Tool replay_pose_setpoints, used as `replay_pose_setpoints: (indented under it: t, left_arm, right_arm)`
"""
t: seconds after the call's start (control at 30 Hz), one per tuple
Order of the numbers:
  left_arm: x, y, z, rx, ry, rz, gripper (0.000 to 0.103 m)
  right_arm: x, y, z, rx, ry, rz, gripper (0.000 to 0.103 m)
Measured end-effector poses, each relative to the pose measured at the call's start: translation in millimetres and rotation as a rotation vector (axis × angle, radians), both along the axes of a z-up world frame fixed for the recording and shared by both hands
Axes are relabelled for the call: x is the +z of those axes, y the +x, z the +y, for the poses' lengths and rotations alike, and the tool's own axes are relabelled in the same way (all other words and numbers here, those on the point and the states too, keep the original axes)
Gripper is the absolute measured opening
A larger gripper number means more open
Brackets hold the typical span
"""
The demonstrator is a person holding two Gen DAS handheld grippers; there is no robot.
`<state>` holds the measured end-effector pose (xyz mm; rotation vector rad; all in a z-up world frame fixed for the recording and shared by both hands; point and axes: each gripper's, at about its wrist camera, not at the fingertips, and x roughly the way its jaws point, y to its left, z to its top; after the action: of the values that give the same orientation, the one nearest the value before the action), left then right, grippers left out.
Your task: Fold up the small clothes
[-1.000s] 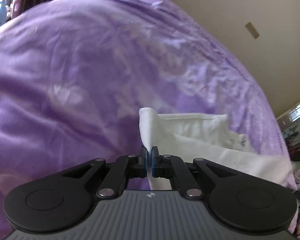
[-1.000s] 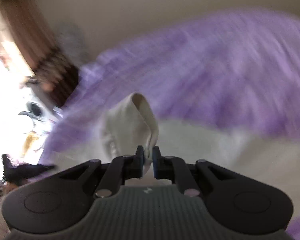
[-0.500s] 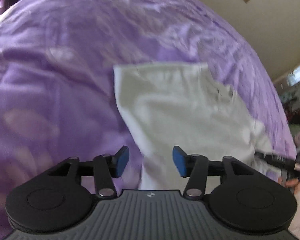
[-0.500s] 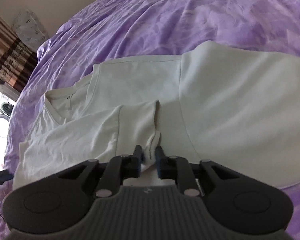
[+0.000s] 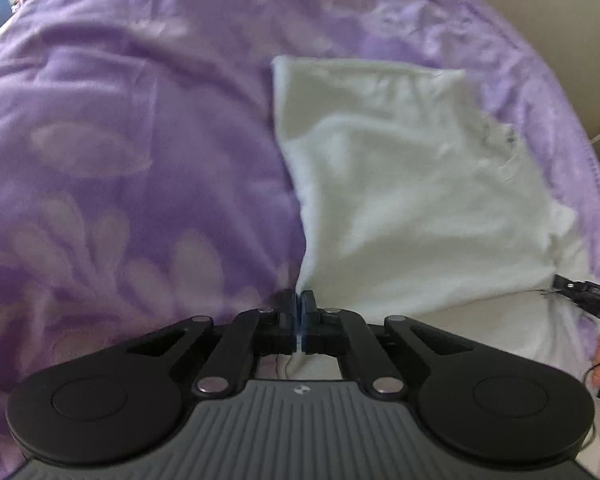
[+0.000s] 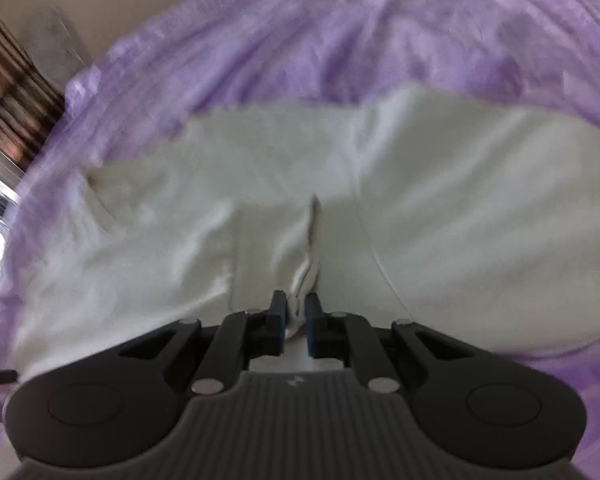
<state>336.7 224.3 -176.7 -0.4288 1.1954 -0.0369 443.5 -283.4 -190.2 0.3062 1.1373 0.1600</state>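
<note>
Left wrist: soft white shirt (image 5: pixel 400 184), purple floral blanket (image 5: pixel 120 140)

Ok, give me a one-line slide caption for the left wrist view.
Left gripper shut on the near edge of a white garment spread over a purple blanket.

White garment (image 5: pixel 400 184), purple bedspread (image 5: pixel 120 120), hand-held gripper (image 5: pixel 299 312)

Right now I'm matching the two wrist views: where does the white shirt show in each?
Left wrist: white shirt fills centre-right, its near edge at the left hand-held gripper.
Right wrist: it spans the middle, a fold pinched in the right hand-held gripper.
Shared landmark: purple bedspread.
</note>
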Motion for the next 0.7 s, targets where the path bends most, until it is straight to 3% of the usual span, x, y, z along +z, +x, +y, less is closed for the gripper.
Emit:
replay_pose_setpoints:
  t: [0.1, 0.2, 0.27, 0.37, 0.43, 0.57, 0.7]
  left_arm:
    - [5.6, 0.3, -6.5, -0.022, 0.056, 0.017, 0.002]
    - [21.8, 1.2, -14.5, -0.063, 0.144, 0.021, 0.015]
    - [36.6, -1.1, -20.9, -0.092, 0.186, -0.009, 0.018]
    - [59.5, -4.2, -27.2, -0.114, 0.232, -0.068, 0.023]
    - [74.1, -6.0, -27.1, -0.102, 0.229, -0.114, 0.029]
    - [91.8, 1.3, -32.7, -0.068, 0.240, -0.175, 0.037]
    - [90.5, 9.9, -40.6, -0.020, 0.236, -0.198, 0.037]
  right_arm:
    - [5.9, -1.0, 1.8, -0.005, -0.043, -0.001, 0.005]
    - [27.1, -7.8, -7.7, -0.020, -0.111, -0.021, 0.008]
    - [41.5, -16.2, -28.5, -0.051, -0.086, -0.043, 0.013]
    - [70.8, -31.9, -82.3, -0.154, -0.018, -0.083, 0.021]
    - [88.4, -44.1, -118.1, -0.221, -0.002, -0.116, 0.037]
    - [122.2, -74.6, -210.0, -0.422, -0.018, -0.179, 0.038]
    - [131.3, -108.0, -303.1, -0.657, 0.012, -0.203, 0.038]
